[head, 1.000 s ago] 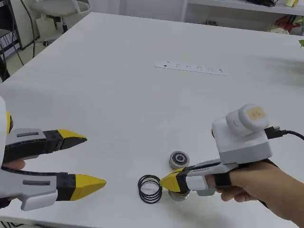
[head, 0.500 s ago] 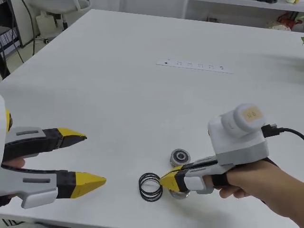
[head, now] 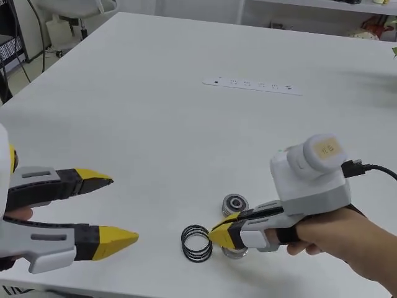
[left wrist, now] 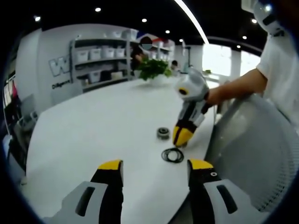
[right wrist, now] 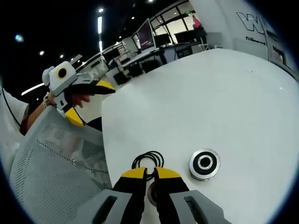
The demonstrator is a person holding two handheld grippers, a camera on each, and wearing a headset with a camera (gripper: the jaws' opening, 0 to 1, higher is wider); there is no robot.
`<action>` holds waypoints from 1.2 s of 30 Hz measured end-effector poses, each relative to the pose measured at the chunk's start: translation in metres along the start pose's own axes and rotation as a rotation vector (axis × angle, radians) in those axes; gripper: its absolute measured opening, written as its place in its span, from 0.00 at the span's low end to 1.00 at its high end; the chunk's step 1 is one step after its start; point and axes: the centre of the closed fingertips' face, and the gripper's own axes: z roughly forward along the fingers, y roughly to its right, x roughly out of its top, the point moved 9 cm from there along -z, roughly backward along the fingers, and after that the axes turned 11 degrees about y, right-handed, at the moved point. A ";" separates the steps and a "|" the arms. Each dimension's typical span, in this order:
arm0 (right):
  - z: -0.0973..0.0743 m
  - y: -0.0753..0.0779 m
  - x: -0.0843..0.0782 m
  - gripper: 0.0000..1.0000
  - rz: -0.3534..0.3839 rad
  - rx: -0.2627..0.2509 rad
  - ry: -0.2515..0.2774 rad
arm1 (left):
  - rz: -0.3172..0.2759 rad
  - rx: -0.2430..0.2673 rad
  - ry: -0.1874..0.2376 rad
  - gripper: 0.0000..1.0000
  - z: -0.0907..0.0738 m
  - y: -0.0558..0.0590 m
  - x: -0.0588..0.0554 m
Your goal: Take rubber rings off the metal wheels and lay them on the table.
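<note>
Black rubber rings (head: pixel 196 243) (right wrist: pixel 148 161) (left wrist: pixel 173 155) lie in a small pile near the table's front edge. My right gripper (head: pixel 214 236) (right wrist: pixel 150 173) rests with its tips at the pile's right side, jaws nearly together and shut on a rubber ring. Under its fingers sits a metal wheel (head: pixel 234 251) (right wrist: pixel 152 193), partly hidden. Just beyond, a second metal wheel (head: pixel 234 203) (right wrist: pixel 204 164) (left wrist: pixel 163 133) lies free. My left gripper (head: pixel 124 208) (left wrist: pixel 156 165) hovers open to the left of the pile, holding nothing.
The white table (head: pixel 186 124) stretches far back, with a white power strip (head: pixel 252 86) lying across it. A mesh chair back (right wrist: pixel 51 163) (left wrist: pixel 252 149) stands at the front edge beside me. An office chair (head: pixel 74 9) is at the far left corner.
The picture has shifted slightly with my head. Both grippers, the rings and the wheels stay about where they were.
</note>
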 end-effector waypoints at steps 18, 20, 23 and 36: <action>-0.018 -0.008 0.023 0.13 -0.047 -0.014 0.100 | -0.004 -0.005 0.010 0.57 0.000 0.002 0.001; -0.021 -0.010 0.027 0.15 -0.066 -0.014 0.110 | -0.004 -0.005 0.012 0.57 0.000 0.002 0.001; -0.026 -0.015 0.032 0.20 -0.095 -0.001 0.138 | -0.003 -0.006 0.014 0.57 0.000 0.002 0.002; -0.055 -0.037 0.037 0.47 -0.242 0.003 0.169 | 0.010 -0.015 0.035 0.62 -0.002 0.002 0.009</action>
